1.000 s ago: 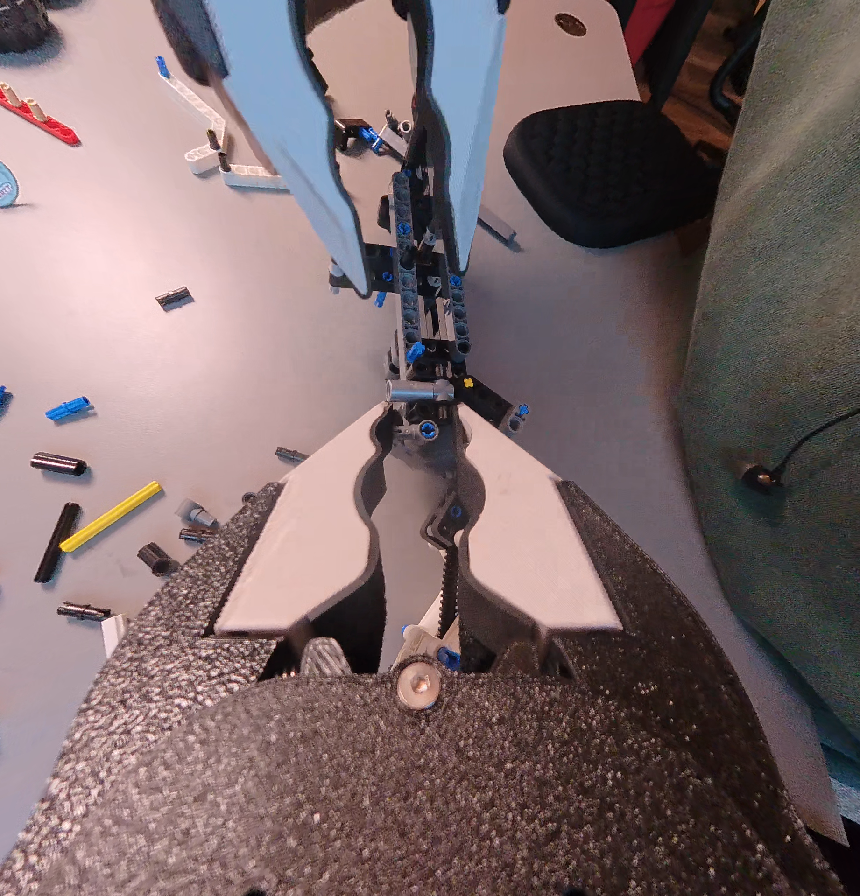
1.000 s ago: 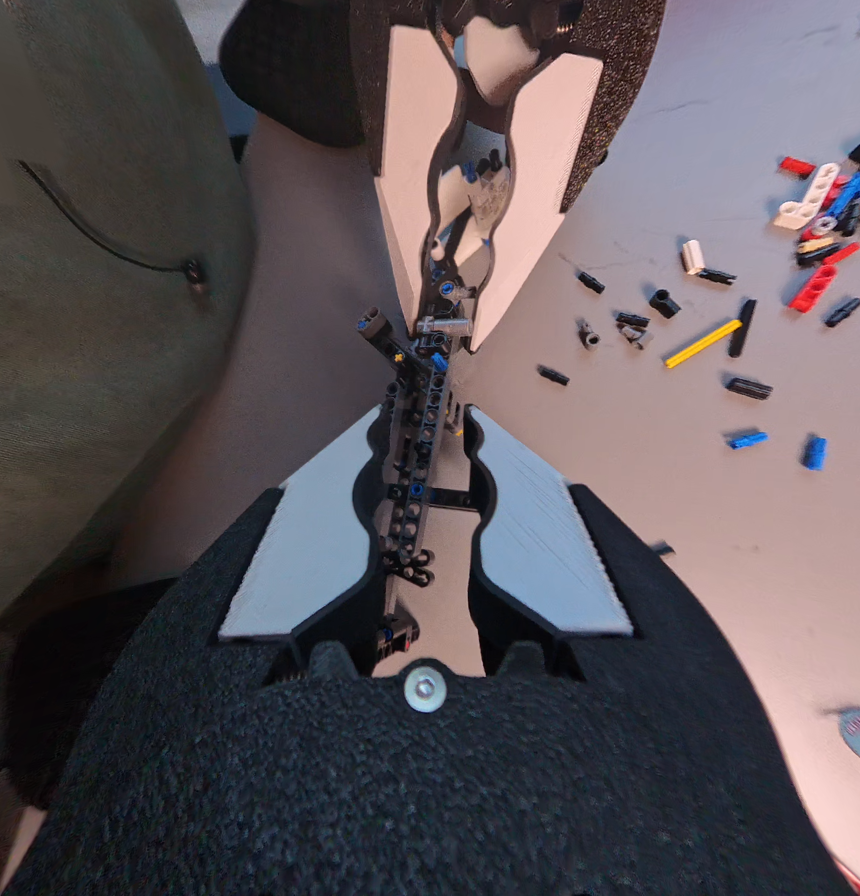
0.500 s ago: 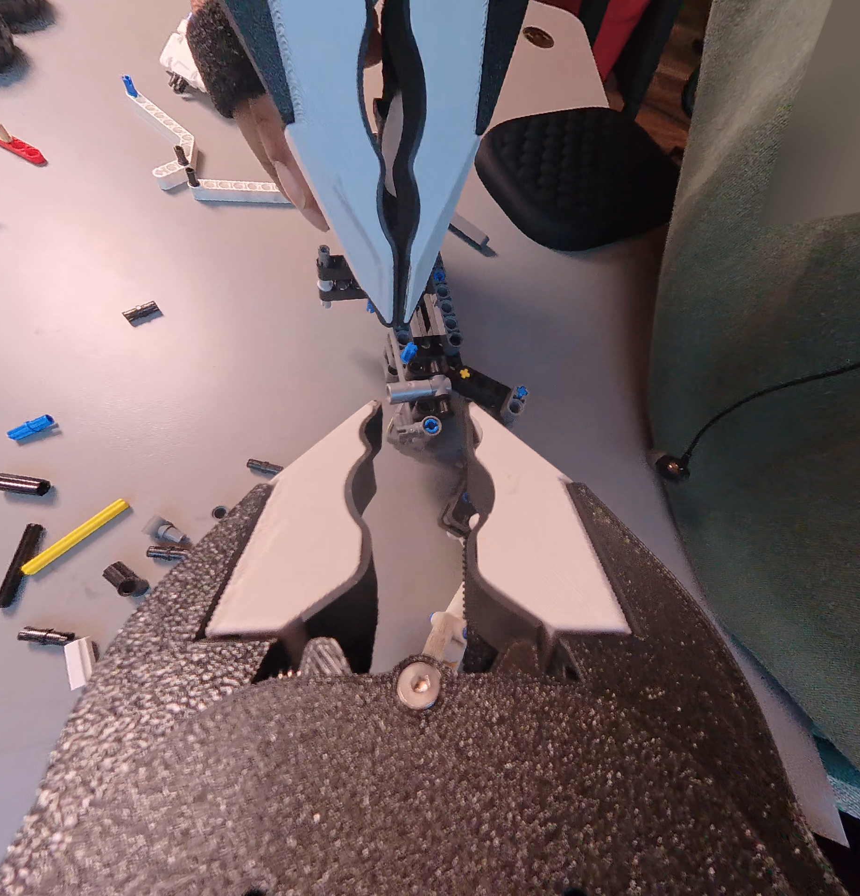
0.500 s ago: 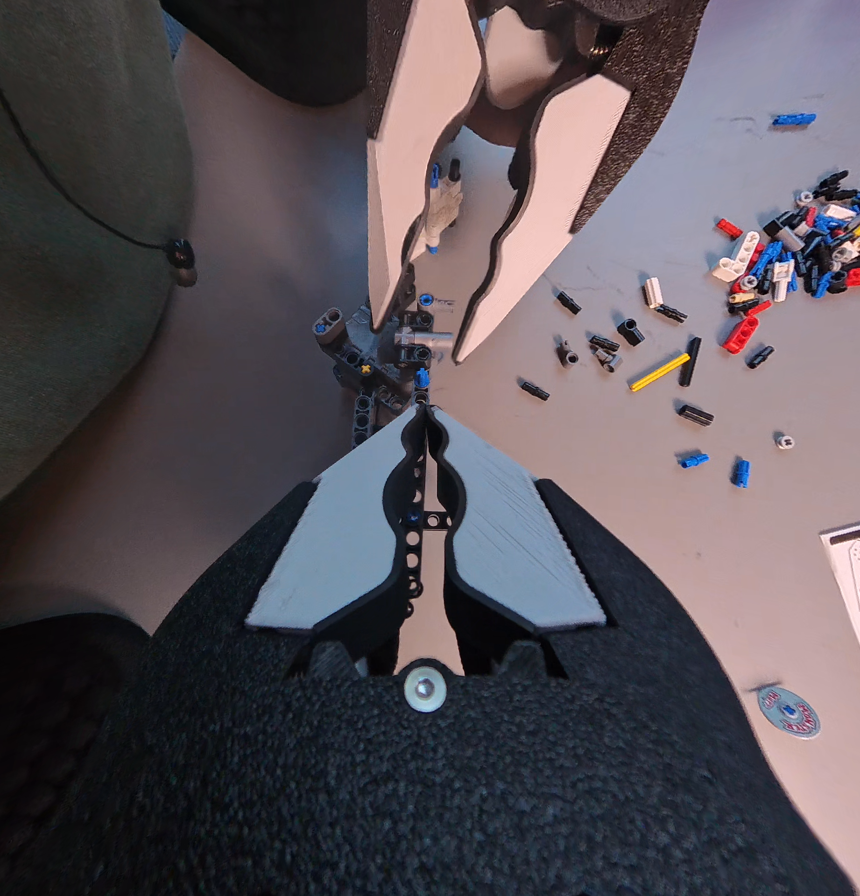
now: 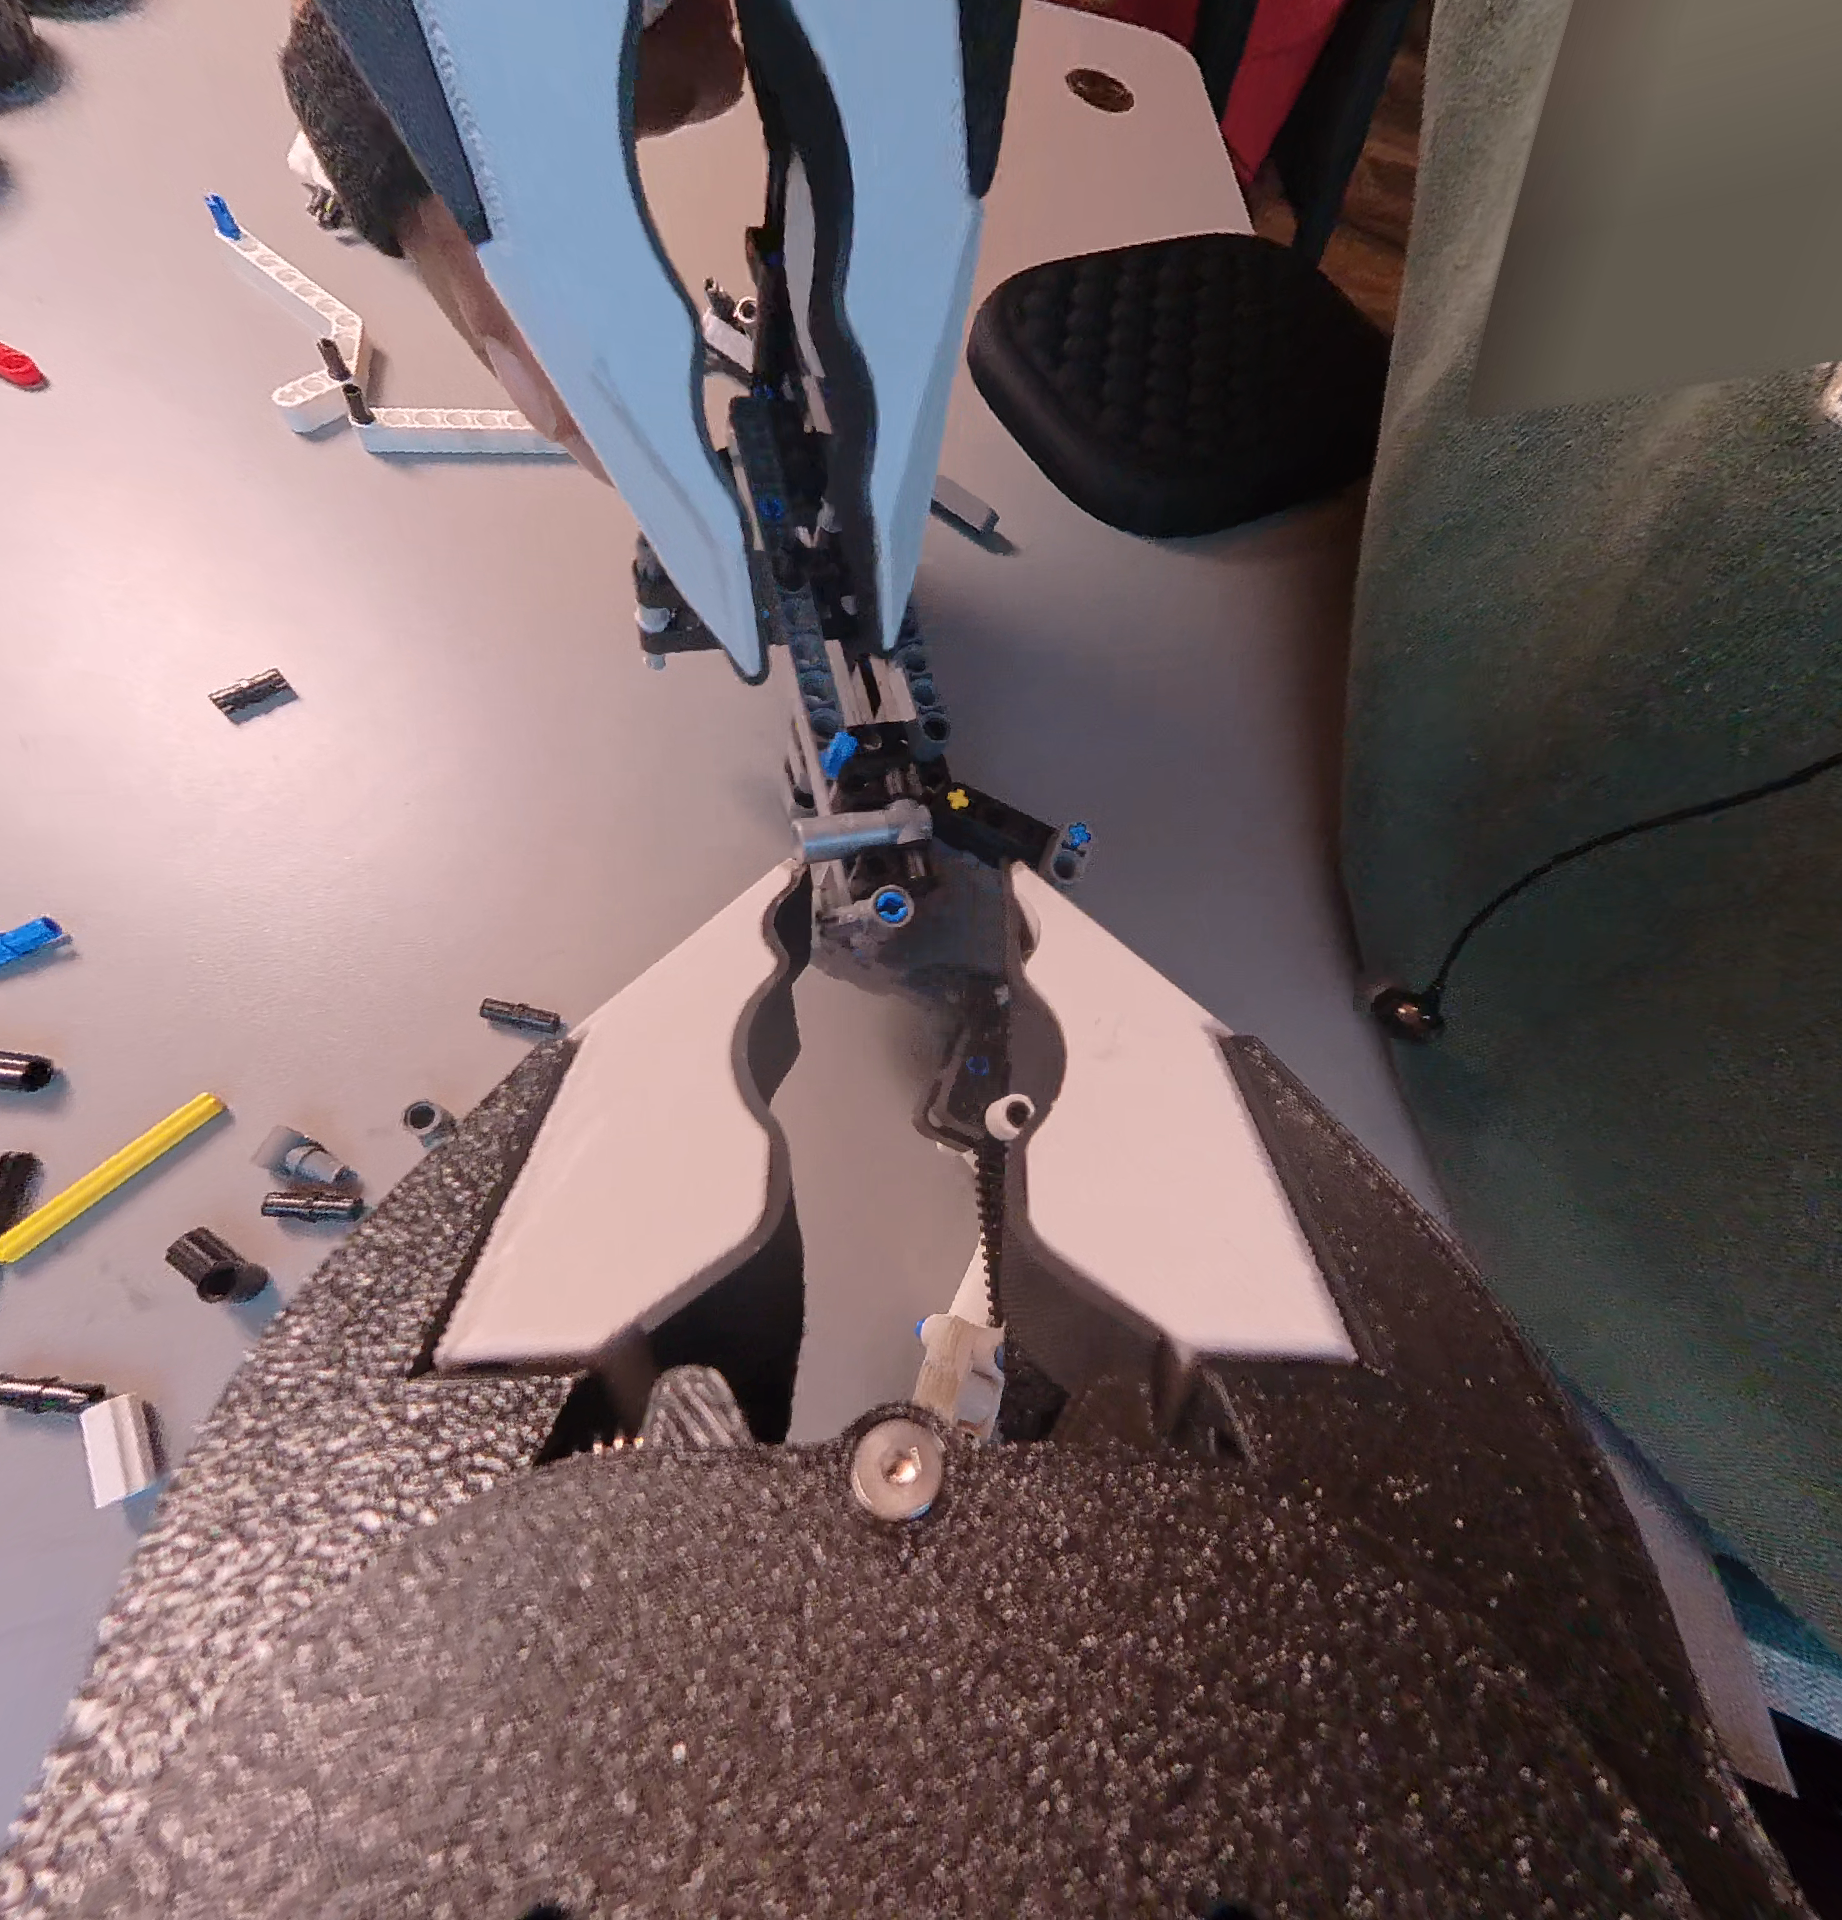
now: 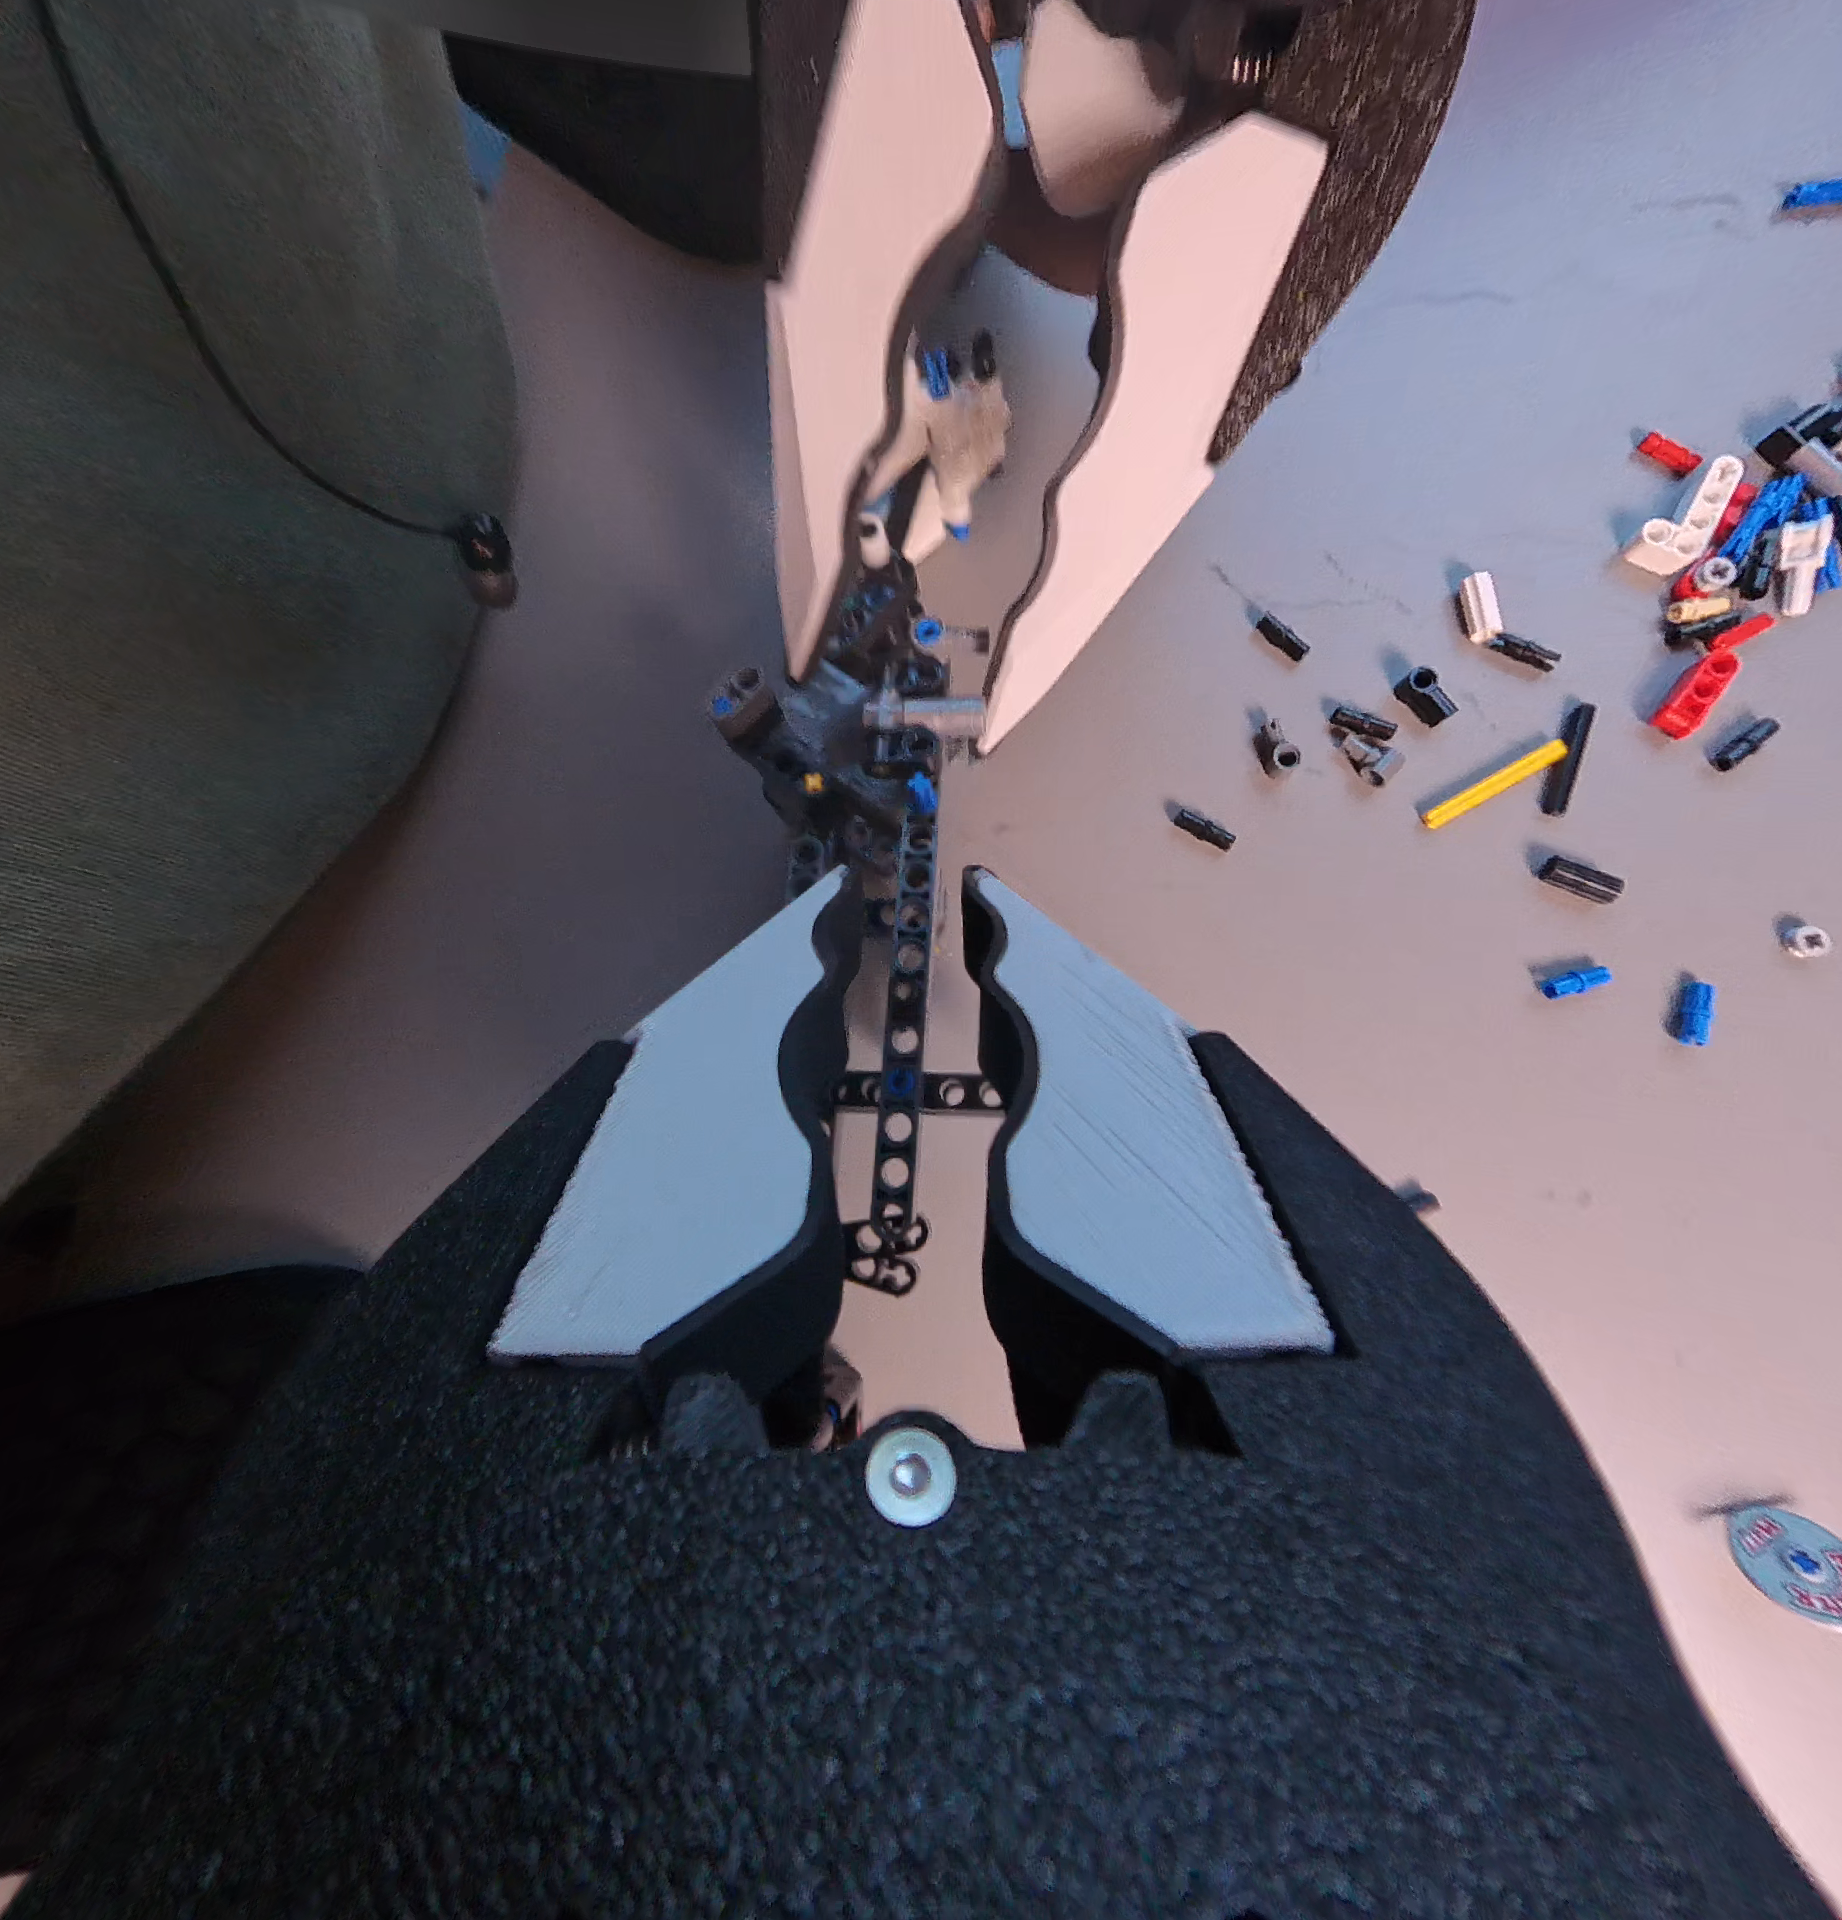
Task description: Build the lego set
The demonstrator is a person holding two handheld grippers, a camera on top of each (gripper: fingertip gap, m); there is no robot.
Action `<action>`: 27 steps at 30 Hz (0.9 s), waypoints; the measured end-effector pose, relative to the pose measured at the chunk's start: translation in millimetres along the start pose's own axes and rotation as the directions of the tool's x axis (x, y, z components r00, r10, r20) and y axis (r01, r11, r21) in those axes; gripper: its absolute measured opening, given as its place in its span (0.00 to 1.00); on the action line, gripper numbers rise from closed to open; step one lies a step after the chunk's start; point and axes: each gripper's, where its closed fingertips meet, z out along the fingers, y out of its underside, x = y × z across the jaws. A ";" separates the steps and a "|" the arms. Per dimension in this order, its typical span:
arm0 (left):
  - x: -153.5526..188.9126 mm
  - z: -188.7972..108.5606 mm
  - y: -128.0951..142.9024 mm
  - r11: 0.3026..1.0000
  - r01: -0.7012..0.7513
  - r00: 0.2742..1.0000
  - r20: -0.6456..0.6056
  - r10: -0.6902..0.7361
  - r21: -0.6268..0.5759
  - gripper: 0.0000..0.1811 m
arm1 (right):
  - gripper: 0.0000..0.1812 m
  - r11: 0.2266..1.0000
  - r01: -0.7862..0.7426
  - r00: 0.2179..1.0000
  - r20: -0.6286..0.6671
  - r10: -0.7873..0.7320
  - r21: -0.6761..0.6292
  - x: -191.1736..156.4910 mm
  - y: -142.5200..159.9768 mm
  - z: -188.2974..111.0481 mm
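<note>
At the centre of both views a long, dark lego assembly (image 5: 863, 769) lies on the grey tabletop (image 5: 397, 790), with the two tools meeting it from opposite ends.

In the left wrist view, the left tool (image 5: 901, 904) fills the lower half of the frame. Its jaws stand apart with a clear gap, and the near end of the assembly, with a grey connector and blue pins, sits at the tips; a black toothed piece lies against the inner face of the right-hand finger. Whether the fingers press on the model cannot be told.

The right tool (image 5: 813, 649) comes down from the top of that frame. In the right wrist view, the right tool (image 6: 901, 883) has its jaws parted to either side of a long black beam with holes (image 6: 904, 1029), which runs up the middle of the gap without clearly touching either finger.

Loose parts are scattered on the tabletop: a yellow axle (image 6: 1493, 784) at the right of the right wrist view, a pile of red, blue, white and black pieces (image 6: 1769, 520) in the upper right, and a white angled beam (image 5: 319, 343) in the upper left of the left wrist view. A black chair seat (image 5: 1177, 384) shows in the upper right there.
</note>
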 end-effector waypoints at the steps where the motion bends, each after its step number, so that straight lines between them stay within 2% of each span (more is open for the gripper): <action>1: 2.9 -0.4 -0.6 1.000 0.011 1.000 -0.013 -0.011 0.004 0.22 | 0.10 0.999 0.018 1.000 -0.018 -0.018 -0.034 1.6 6.0 3.0; 6: 10.0 8.9 14.4 0.995 0.000 1.000 -0.023 -0.003 -0.102 0.41 | 0.04 0.998 0.043 0.999 -0.026 -0.044 -0.055 -2.8 7.2 13.5; 11: 12.9 23.5 28.4 0.980 -0.075 0.997 -0.013 0.074 -0.186 0.35 | 0.04 0.994 0.075 0.997 -0.016 -0.076 -0.075 -10.9 7.7 16.3; 17: 13.9 26.1 27.4 0.983 -0.099 0.995 -0.025 0.097 -0.152 0.30 | 0.09 0.993 0.082 0.996 -0.013 -0.083 -0.080 -12.8 4.9 16.6; 20: 12.6 25.9 27.1 0.983 -0.118 0.993 -0.021 0.117 -0.140 0.30 | 0.05 0.993 0.086 0.996 -0.019 -0.088 -0.082 -12.0 1.7 15.7; 27: 12.7 27.4 28.5 0.983 -0.128 0.992 -0.022 0.126 -0.129 0.30 | 0.04 0.986 0.090 0.995 -0.025 -0.094 -0.141 -10.4 5.5 19.0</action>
